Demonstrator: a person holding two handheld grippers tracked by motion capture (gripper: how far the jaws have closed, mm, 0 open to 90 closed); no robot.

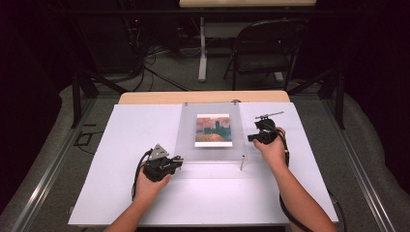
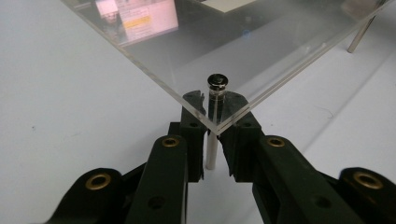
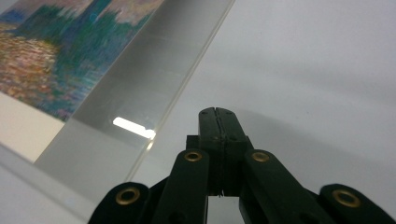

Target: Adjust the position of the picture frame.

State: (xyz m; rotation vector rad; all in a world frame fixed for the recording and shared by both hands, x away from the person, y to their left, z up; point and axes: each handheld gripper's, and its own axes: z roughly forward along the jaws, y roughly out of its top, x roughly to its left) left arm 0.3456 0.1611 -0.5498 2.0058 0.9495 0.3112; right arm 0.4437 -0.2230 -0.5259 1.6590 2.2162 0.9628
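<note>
A: Where does the clear acrylic sheet (image 1: pixel 212 133) sit?

B: On the white table (image 1: pixel 145 193), raised on slim metal standoff posts. A painted print (image 1: pixel 213 129) in blues and oranges lies at its middle. One post (image 1: pixel 241 164) stands at the sheet's near right corner in the high view.

A: And the left gripper (image 2: pixel 212 133)?

B: It is at the sheet's near left corner, low to the table. In the left gripper view its two black jaws stand on either side of the corner post (image 2: pixel 213 135), whose dark round cap (image 2: pixel 218 81) sits on top of the sheet. A narrow gap shows on each side of the post, so the pads do not press on it. The jaws are slightly apart, with the post between them.

A: The right gripper (image 3: pixel 217 114)?

B: Its jaws are pressed together with nothing between them. In the right gripper view the tips lie just beside the sheet's right edge, over bare table. In the high view the person's right hand (image 1: pixel 270 145) holds it near the far right part of the sheet.
</note>
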